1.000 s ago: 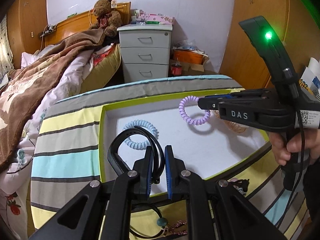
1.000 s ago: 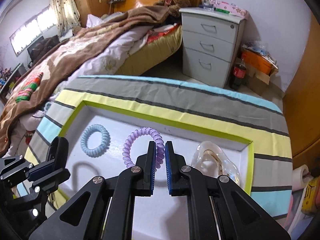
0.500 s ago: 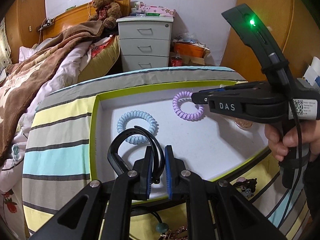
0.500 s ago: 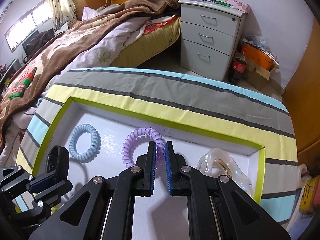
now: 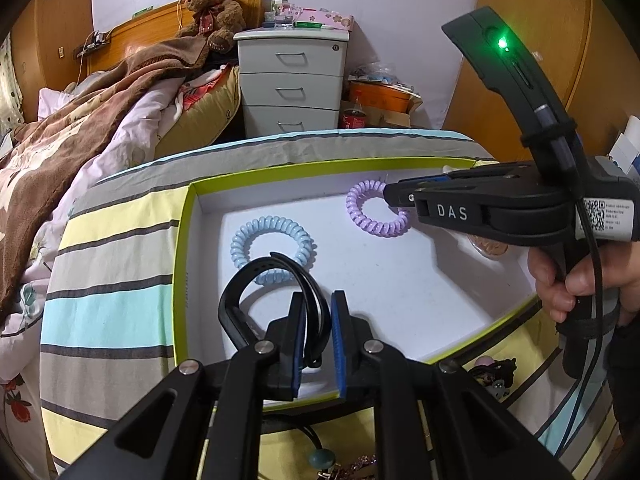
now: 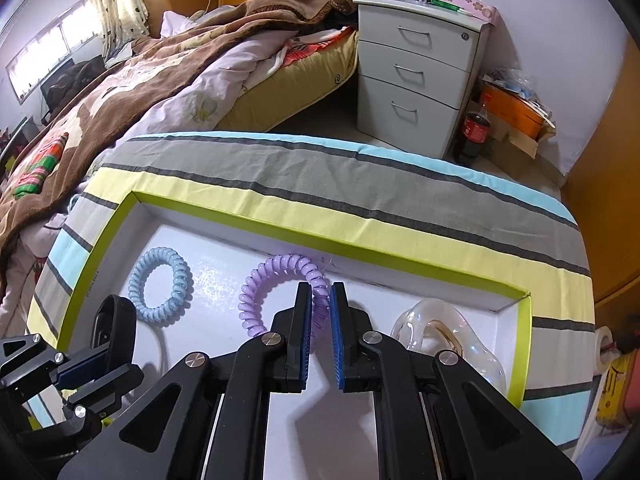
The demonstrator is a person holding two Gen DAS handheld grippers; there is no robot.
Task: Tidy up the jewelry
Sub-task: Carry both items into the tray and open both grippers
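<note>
1. The shallow white cardboard tray with a lime-green rim (image 6: 516,344) lies on a striped cloth-covered table (image 6: 360,184); its far wall runs close behind the purple spiral coil hair tie (image 6: 276,276), while bare white floor opens in the middle of the tray.
2. The right gripper (image 6: 320,312) has its blue-padded fingers slightly apart, with the purple coil's rim between them; whether the pads press it cannot be told.
3. The left gripper (image 5: 316,320) holds its fingers clamped on a smooth black band, looped like a strap (image 5: 256,280), above the tray's near-left area.
4. A ridged pale-blue spiral hair tie (image 5: 272,246) lies flat just beyond that band.
5. A clear glossy plastic piece (image 6: 444,332) sits in the tray's right corner, near the rim.
</note>
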